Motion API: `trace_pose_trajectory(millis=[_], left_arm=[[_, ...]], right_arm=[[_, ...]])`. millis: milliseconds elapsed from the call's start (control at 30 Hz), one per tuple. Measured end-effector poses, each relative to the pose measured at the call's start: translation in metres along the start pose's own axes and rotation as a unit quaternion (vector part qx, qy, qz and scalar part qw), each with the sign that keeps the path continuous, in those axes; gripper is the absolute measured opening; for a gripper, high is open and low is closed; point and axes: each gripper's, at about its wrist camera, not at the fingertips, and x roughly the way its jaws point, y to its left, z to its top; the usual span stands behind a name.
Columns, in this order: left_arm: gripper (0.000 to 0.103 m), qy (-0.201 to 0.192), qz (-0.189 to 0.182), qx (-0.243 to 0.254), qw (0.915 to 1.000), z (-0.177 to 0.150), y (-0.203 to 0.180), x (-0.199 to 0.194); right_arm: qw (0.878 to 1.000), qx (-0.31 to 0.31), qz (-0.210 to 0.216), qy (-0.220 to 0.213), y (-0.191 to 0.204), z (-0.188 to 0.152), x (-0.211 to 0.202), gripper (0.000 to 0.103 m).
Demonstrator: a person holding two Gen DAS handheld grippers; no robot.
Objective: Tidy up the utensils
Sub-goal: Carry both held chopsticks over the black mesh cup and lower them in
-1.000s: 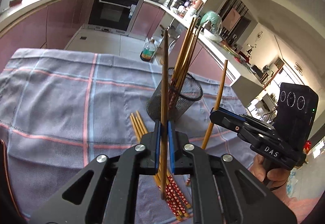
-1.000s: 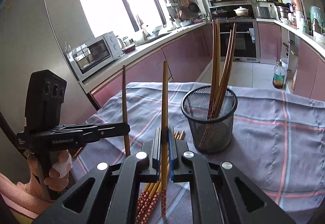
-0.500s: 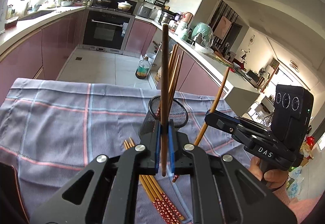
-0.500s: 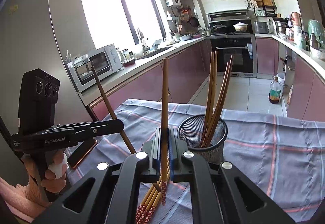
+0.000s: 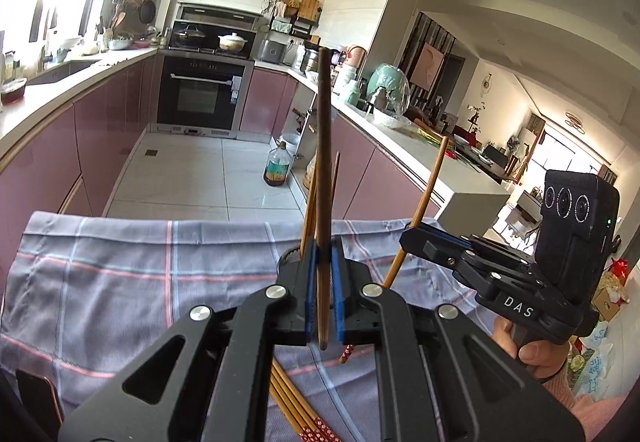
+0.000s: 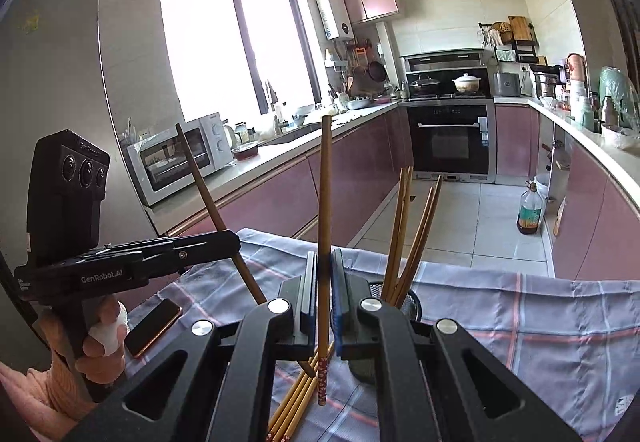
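My left gripper [image 5: 323, 284] has its fingers clamped on one dark chopstick [image 5: 324, 169], held upright. My right gripper [image 6: 323, 292] grips a lighter red-patterned chopstick [image 6: 324, 226] the same way. The mesh holder [image 6: 412, 302] with chopsticks stands just beyond, partly hidden by the fingers. Loose chopsticks [image 6: 296, 402] and a phone [image 6: 154, 326] lie on the cloth-covered tabletop [image 6: 540, 322].

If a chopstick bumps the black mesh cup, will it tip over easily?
Probably rather easily. The mesh cup looks like thin wire, so likely light. The chopsticks in it stand tall and lean to one side, which raises the weight. It sits on a soft checked cloth, so it may slide little and tip instead.
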Motion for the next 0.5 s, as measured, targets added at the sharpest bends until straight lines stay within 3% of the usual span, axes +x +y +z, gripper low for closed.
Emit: trace_pose_trajectory(millis=[500], left_arm=[[0.008,-0.030,0.013,0.023,0.9992,0.034,-0.018,0.007]], right_arm=[[0.999,-0.010,-0.024,-0.030,-0.006,0.023,-0.001,0.005]])
